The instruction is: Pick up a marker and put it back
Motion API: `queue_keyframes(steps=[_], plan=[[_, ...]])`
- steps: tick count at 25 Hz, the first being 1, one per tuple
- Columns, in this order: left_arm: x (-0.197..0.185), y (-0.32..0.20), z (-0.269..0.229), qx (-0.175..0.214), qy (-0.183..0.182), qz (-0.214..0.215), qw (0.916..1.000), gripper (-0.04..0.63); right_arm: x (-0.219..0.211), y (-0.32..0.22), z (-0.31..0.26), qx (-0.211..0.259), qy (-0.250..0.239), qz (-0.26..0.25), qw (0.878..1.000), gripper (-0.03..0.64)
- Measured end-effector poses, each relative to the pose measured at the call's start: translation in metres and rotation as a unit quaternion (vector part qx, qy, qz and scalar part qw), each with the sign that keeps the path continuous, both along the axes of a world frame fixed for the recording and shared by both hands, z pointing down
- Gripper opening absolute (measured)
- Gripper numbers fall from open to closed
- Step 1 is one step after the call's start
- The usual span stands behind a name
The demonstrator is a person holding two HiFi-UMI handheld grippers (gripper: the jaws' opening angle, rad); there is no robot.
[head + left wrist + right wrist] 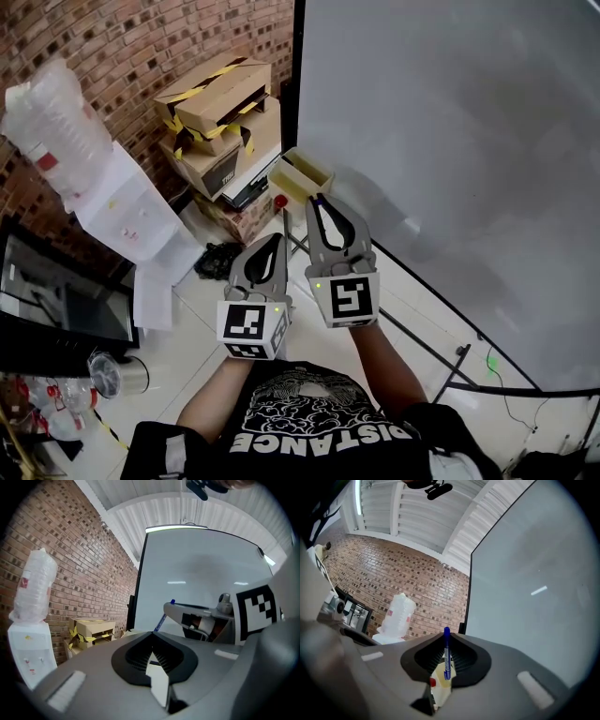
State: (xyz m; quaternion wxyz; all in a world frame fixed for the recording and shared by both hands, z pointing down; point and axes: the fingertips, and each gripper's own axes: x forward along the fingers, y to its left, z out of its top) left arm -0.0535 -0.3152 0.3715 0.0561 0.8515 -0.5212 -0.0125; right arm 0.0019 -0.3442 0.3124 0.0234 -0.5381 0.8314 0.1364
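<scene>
Black printed T-shirt (319, 422) below, both arms held out. The right tool (446, 634) is clenched on a slim blue plastic marker (446, 656), upright between its tips. The left tool (152, 633) is closed, empty. That marker looks light, stiff and rather slick, so mid-barrel seems the safest hold. Pale tiled floor (173, 361), large grey whiteboard (450, 141) and red brick wall (141, 47) surround them.

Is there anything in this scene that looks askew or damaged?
The cardboard boxes stacked by the brick wall sit crooked, the top one tilted, with yellow-black tape that looks loose. Otherwise nothing stands out.
</scene>
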Motion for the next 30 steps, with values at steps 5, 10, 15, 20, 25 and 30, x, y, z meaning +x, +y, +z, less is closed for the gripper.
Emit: queue_keyframes(steps=[5,10,15,20,25,30], plan=[[0.005,0.017,-0.006,0.006,0.002,-0.004,1.0000,0.006,0.005,0.034,-0.027,0.028,-0.014,-0.011,0.999,0.032],[0.013,0.033,-0.018,0.020,0.004,-0.004,0.9998,0.006,0.014,0.067,-0.041,0.040,-0.021,-0.016,0.999,0.032],[0.018,0.053,-0.025,0.021,0.013,-0.004,0.9997,0.006,0.018,0.091,-0.040,0.042,-0.016,-0.022,0.999,0.032],[0.019,0.066,-0.030,0.030,0.014,-0.009,0.9994,0.006,0.020,0.104,-0.029,0.031,-0.013,-0.026,0.999,0.032],[0.023,0.073,-0.031,0.036,0.013,-0.011,0.9992,0.006,0.024,0.110,-0.025,0.026,-0.016,-0.028,0.999,0.032],[0.025,0.075,-0.032,0.040,-0.001,-0.011,0.9991,0.005,0.024,0.110,-0.023,0.027,-0.017,-0.029,0.999,0.032]])
